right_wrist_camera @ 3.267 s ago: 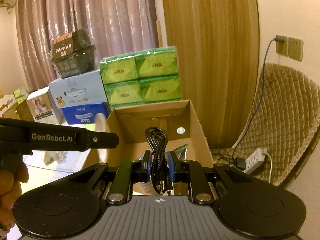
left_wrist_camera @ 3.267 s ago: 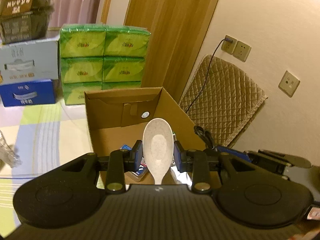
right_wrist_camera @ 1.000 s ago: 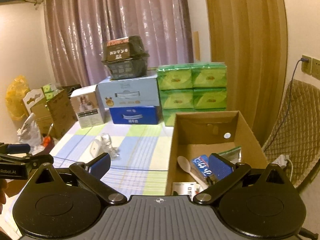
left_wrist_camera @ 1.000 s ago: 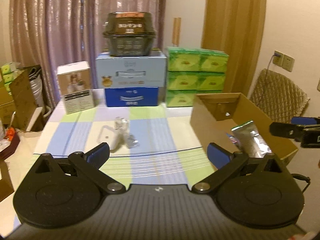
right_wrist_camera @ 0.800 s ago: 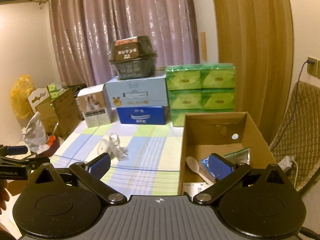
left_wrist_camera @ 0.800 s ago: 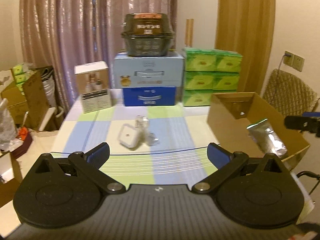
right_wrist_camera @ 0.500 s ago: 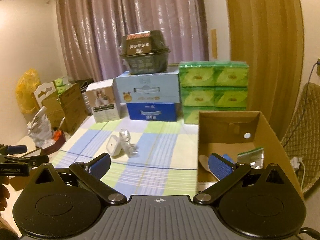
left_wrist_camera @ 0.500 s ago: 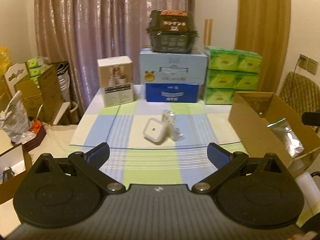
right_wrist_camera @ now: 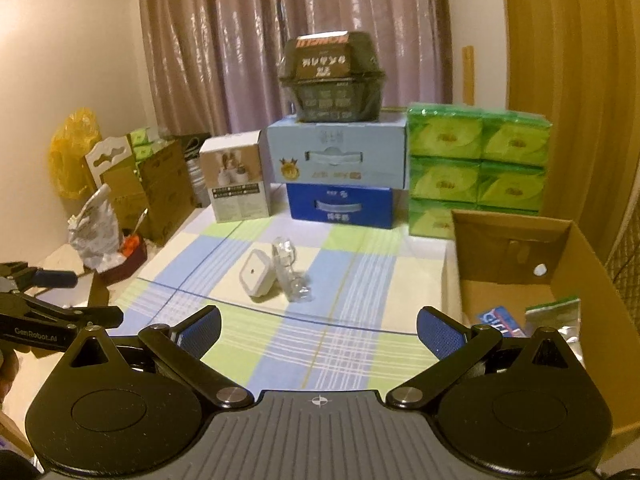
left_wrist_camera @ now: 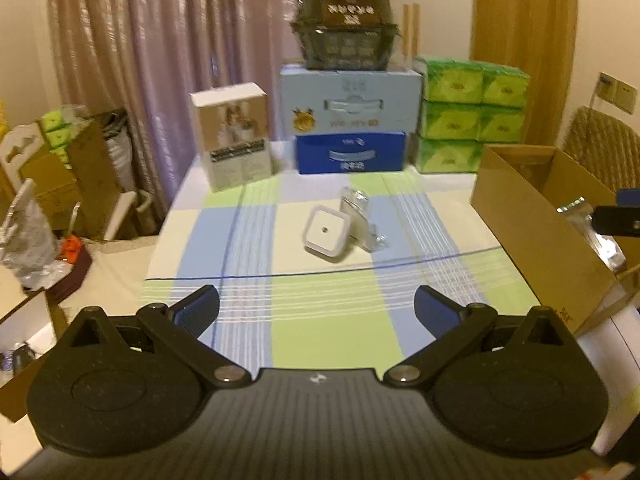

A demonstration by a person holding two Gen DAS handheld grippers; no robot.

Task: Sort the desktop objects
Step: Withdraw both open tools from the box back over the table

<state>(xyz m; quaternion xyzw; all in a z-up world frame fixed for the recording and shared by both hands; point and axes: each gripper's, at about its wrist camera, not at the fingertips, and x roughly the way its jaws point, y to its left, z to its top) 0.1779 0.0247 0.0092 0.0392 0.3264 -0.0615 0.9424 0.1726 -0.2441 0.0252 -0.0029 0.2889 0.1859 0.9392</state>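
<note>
The surface [left_wrist_camera: 320,332], under a checked blue, green and cream cloth, fills the middle of both views. Along its far edge stand stacked boxes: a pale blue box [right_wrist_camera: 336,152] on a dark blue box [right_wrist_camera: 340,204], with a black basket [right_wrist_camera: 332,84] on top. To their right is a block of green packs [right_wrist_camera: 476,164]; to their left, a white box [right_wrist_camera: 236,176].

An open carton [right_wrist_camera: 568,264] sits at the right edge of the surface. Inside it a silver pouch [left_wrist_camera: 596,228] shows in the left view; the right view shows a green-topped pouch [right_wrist_camera: 554,312] beside a blue packet [right_wrist_camera: 496,322].

Two things still lie on the cloth, near its centre: a white square plug [left_wrist_camera: 326,232], tilted, and a clear crumpled item [left_wrist_camera: 360,220] touching its right side. Both are well apart from the carton.

The left gripper [left_wrist_camera: 316,308] is held above the near edge, jaws wide and empty. The right gripper [right_wrist_camera: 318,330] is likewise held over the near edge, jaws wide, holding nothing. In the right view the left gripper shows at the far left, off the surface's left side, with part of a hand [right_wrist_camera: 8,368] below it.
</note>
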